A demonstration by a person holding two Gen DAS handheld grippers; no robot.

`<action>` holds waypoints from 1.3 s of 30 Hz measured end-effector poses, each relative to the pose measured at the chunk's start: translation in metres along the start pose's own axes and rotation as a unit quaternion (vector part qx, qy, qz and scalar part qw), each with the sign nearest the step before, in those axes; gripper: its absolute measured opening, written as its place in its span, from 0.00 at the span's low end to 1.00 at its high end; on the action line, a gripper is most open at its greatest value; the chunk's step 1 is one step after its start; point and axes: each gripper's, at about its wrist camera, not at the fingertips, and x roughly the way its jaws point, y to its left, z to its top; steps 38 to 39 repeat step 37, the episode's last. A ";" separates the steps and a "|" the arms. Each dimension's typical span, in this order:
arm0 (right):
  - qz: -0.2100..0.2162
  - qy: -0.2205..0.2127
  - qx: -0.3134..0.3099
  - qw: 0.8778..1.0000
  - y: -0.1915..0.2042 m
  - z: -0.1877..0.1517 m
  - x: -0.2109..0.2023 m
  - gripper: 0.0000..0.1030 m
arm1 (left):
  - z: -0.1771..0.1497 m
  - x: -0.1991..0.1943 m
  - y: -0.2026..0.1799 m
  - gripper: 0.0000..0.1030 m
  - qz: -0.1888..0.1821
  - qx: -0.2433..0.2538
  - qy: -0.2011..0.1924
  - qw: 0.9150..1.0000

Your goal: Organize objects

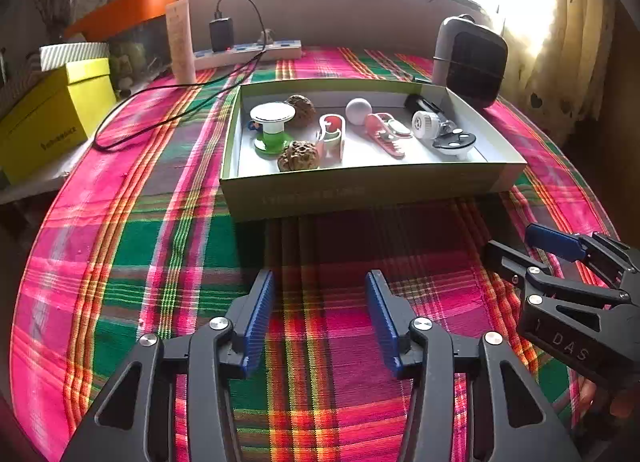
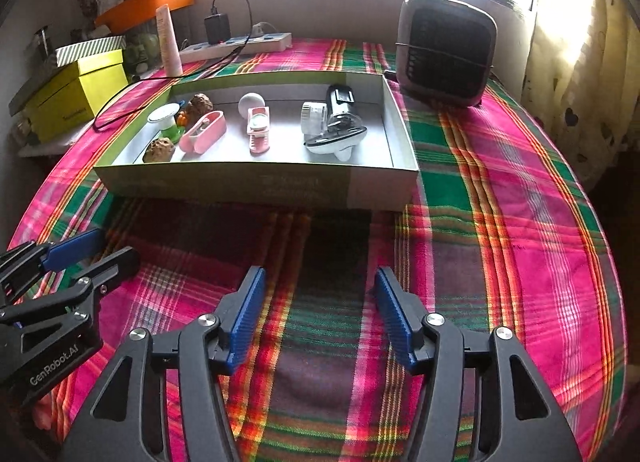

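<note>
A shallow green-walled box [image 1: 360, 185] [image 2: 256, 181] stands on the plaid tablecloth. It holds two walnuts [image 1: 299, 157], a white-and-green toy cup [image 1: 273, 127], a pink case [image 1: 332, 133] [image 2: 202, 133], a white ball [image 1: 358, 111] [image 2: 251, 103], a pink clip [image 1: 387, 133] [image 2: 258, 129], a white cylinder [image 1: 425, 124] [image 2: 314, 114], a black item [image 2: 341, 99] and a white-and-black gadget [image 1: 454, 143] [image 2: 336, 140]. My left gripper [image 1: 320, 286] is open and empty over the cloth, in front of the box. My right gripper [image 2: 320, 282] is open and empty beside it, also seen in the left wrist view [image 1: 516, 242].
A small heater [image 1: 472, 57] [image 2: 444, 49] stands behind the box at the right. A power strip with charger and cable [image 1: 248, 49] [image 2: 236, 43] and a pale tube [image 1: 182, 41] lie at the back. A yellow box [image 1: 52, 117] [image 2: 76, 93] sits off the table's left edge.
</note>
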 end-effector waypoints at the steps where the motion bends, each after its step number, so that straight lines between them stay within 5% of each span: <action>1: -0.001 0.000 0.002 1.000 0.000 -0.001 -0.001 0.58 | -0.001 -0.001 0.000 0.45 0.003 -0.002 0.000 1.000; 39: -0.004 -0.001 0.004 1.000 0.001 -0.005 -0.003 0.58 | -0.006 -0.002 -0.007 0.53 0.015 0.009 0.002 1.000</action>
